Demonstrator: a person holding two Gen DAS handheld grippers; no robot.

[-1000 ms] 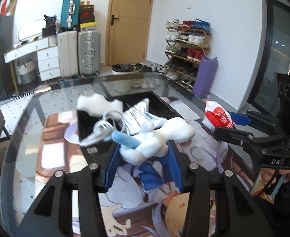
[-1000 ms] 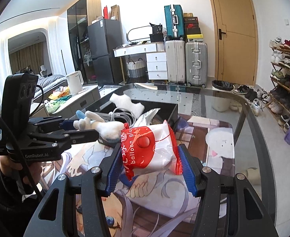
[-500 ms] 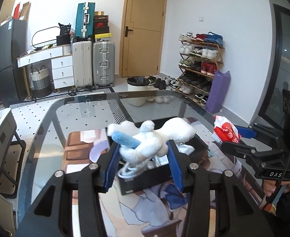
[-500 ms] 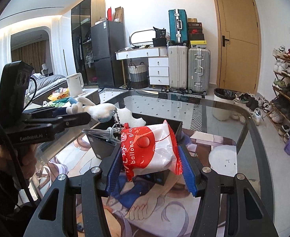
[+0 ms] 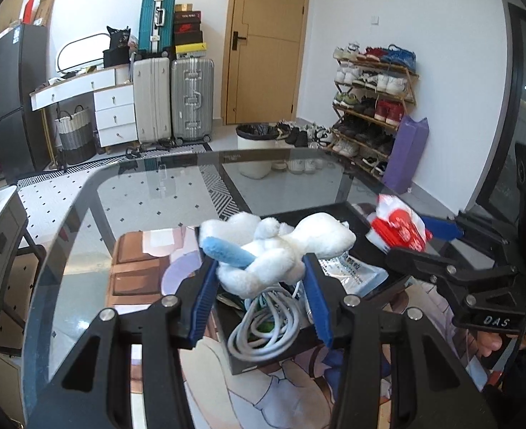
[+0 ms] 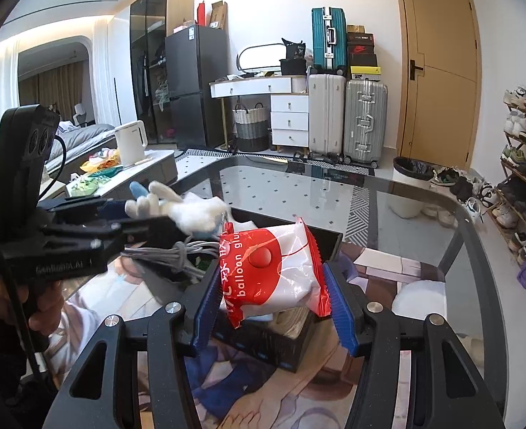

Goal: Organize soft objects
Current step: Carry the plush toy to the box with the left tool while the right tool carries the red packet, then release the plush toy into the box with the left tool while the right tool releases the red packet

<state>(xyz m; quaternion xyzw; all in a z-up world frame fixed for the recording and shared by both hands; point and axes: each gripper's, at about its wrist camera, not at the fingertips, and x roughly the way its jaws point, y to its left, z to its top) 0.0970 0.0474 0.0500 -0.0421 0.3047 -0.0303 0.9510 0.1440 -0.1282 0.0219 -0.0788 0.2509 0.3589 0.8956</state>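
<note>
My left gripper is shut on a white plush toy with a blue ear and holds it above a black box on the glass table. The box holds a coiled white cable and a clear packet. My right gripper is shut on a red and white balloon bag, held over the same black box. In the left wrist view the bag shows at the right. In the right wrist view the plush toy shows at the left.
The glass table carries a printed mat under the box. Behind it stand suitcases, a white drawer unit, a bin and a shoe rack. A side cabinet with a kettle stands to the left.
Both grippers have lifted and drawn back with their loads. The box now lies below and ahead of them. The plush toy and bag stay gripped.
</note>
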